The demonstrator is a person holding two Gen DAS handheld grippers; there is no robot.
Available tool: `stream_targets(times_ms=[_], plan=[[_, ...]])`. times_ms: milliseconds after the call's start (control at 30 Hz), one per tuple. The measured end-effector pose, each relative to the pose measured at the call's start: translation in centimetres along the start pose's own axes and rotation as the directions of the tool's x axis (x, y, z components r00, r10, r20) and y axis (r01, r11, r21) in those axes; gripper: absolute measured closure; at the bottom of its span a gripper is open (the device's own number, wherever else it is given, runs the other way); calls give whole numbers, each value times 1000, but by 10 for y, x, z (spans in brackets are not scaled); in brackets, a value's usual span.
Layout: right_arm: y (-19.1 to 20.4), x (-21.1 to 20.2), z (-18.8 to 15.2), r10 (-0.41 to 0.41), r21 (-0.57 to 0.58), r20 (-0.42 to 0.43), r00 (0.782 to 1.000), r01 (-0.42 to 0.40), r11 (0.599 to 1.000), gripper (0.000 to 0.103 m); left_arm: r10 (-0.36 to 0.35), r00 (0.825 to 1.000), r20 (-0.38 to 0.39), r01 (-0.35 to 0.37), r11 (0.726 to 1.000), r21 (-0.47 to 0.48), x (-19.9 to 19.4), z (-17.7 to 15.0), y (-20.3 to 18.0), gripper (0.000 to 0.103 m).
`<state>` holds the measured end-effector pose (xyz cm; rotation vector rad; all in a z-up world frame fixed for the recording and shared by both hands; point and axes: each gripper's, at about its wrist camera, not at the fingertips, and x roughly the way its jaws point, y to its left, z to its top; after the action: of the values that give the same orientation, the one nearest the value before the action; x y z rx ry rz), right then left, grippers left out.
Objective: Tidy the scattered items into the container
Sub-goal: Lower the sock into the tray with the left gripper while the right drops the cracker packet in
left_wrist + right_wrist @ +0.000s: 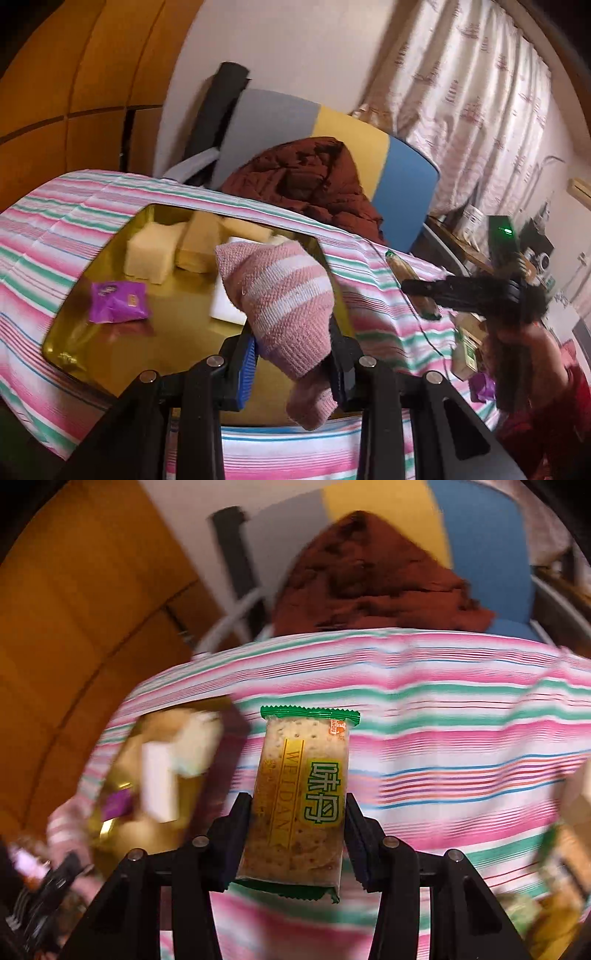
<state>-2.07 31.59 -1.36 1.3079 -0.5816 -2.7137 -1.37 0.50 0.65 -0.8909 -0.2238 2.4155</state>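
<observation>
My left gripper (291,343) is shut on a pink and white striped knitted sock (284,295) and holds it above the gold tray (74,325). The tray holds a purple packet (116,301), yellow sponge blocks (155,251) and a white block (225,299). My right gripper (295,812) is shut on a green-edged cracker packet (299,797) above the striped cloth, right of the blurred gold tray (122,805). The right gripper also shows in the left wrist view (410,286), holding the cracker packet (406,277) just right of the tray.
A pink, green and white striped cloth (388,332) covers the table. More packets lie at the right (467,350) and a purple one (484,387). A chair with a brown jacket (314,177) stands behind the table. A curtain (461,92) hangs at right.
</observation>
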Motion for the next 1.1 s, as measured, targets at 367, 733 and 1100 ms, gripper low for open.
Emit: stream_targets(times_ms=[367,733,1100], plan=[[106,51,-10,80,-106,-67,995,-86,991,54,100,979,-177,-93,995,45,51,23,55,71],[130,70,-10,2,-184,-21,1000,-6,983,41,140,940,-313,-167,984,-62,84,32,86,54],[113,7,-28,4,-188,92,996,14,982,31,123,987,-101,-133,986,-97,33,34,49,49]])
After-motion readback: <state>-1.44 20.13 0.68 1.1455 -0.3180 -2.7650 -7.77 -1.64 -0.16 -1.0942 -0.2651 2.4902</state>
